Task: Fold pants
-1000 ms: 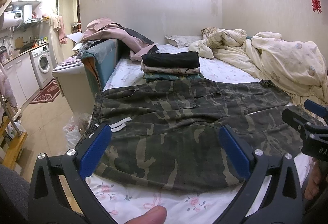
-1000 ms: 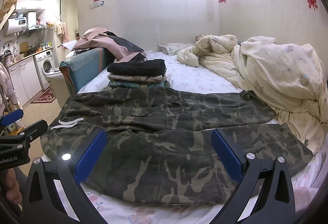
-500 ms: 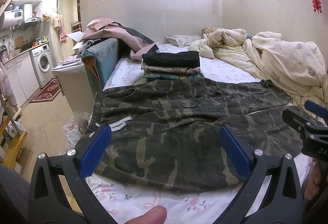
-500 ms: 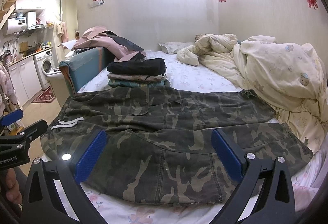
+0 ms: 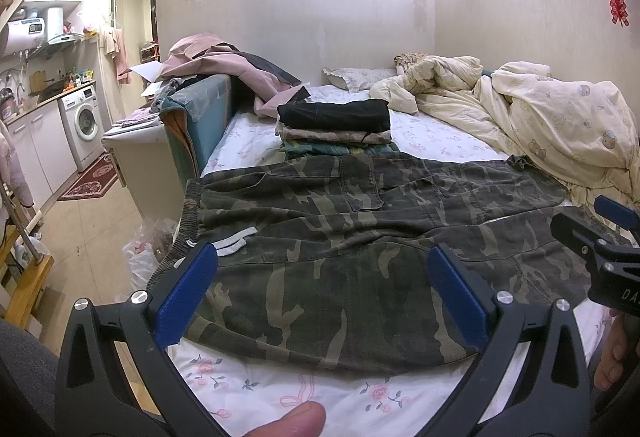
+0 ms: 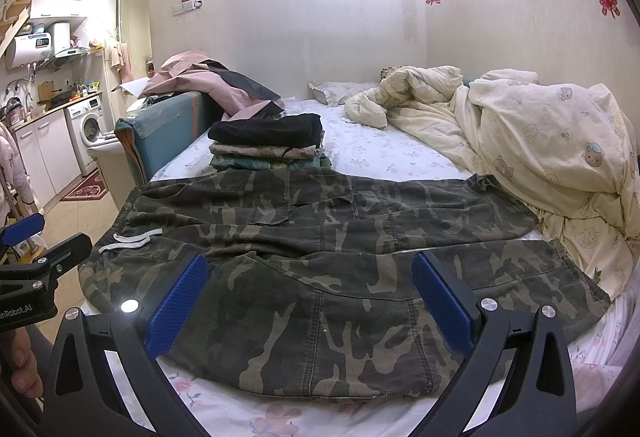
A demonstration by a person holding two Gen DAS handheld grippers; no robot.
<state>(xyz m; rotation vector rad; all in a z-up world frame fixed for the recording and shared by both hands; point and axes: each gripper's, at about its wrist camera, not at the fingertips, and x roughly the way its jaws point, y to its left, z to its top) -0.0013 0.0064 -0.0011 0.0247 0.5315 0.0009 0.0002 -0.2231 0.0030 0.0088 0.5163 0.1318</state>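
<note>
Camouflage pants [image 5: 340,237] lie spread flat across the floral bed sheet [image 5: 280,389], waistband with white drawstring [image 5: 234,245] to the left, legs running right; they also show in the right wrist view [image 6: 340,257]. My left gripper [image 5: 320,297] is open and empty, hovering above the near edge of the pants by the waist. My right gripper [image 6: 308,305] is open and empty, above the near leg. Each gripper shows at the edge of the other's view.
A stack of folded clothes [image 5: 334,129] sits just behind the pants. A rumpled cream duvet [image 5: 540,117] fills the right side of the bed. A teal sofa arm with pink clothes [image 5: 200,109] stands left, and the floor drops off at the left bed edge.
</note>
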